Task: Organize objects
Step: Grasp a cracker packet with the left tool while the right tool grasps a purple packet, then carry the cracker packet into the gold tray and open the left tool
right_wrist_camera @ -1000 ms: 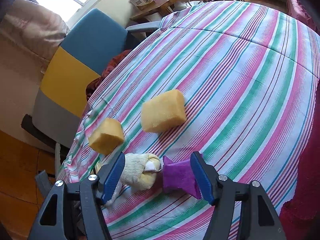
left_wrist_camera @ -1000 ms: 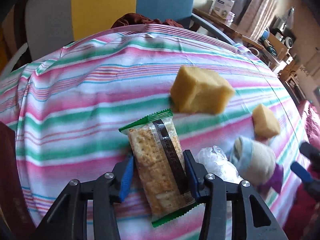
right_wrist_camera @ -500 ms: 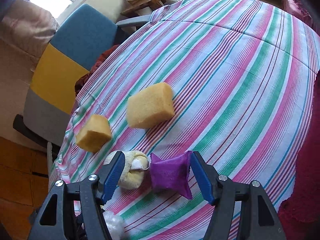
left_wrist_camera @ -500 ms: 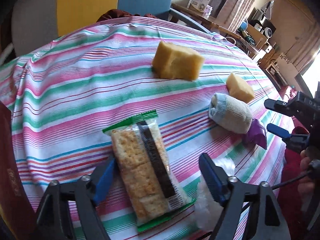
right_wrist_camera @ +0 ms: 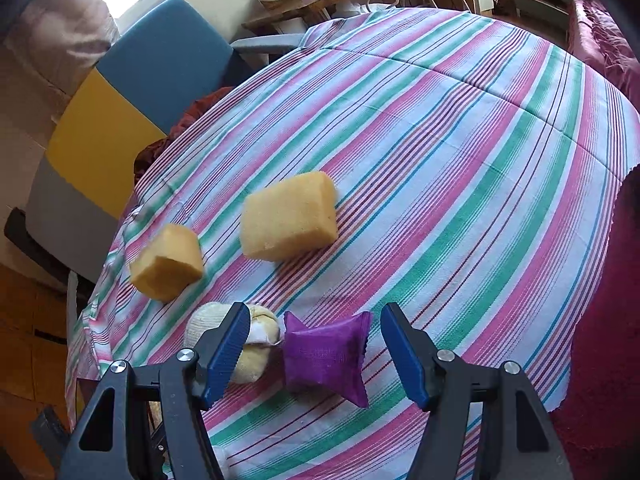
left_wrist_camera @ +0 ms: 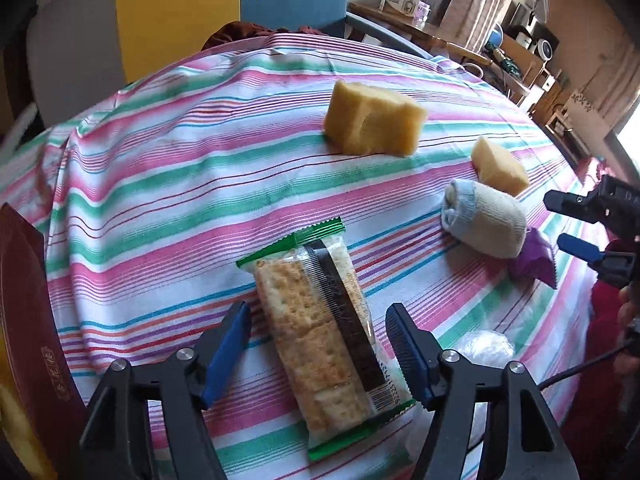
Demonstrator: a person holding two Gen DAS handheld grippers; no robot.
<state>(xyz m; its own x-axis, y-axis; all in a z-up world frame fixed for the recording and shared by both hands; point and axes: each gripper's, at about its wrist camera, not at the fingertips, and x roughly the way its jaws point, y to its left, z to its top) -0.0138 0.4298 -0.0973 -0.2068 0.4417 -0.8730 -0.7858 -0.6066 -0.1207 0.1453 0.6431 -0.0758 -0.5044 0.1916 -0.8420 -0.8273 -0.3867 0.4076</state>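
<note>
A cracker packet with green ends lies on the striped tablecloth between the jaws of my open left gripper, which does not touch it. My open right gripper straddles a purple pouch without gripping it. A rolled cream sock lies against the pouch's left side; it also shows in the left wrist view, beside the pouch. Two yellow sponges lie farther off: a large one and a smaller one. The right gripper shows at the left wrist view's right edge.
A crumpled clear plastic bag lies right of the left gripper. A dark red box stands at the left edge. A blue, yellow and grey chair stands behind the table. A red sofa borders the far right.
My left gripper opened and let go of the cracker packet, which now lies on the cloth. My right gripper shifted right, from straddling sock and pouch to centring on the pouch.
</note>
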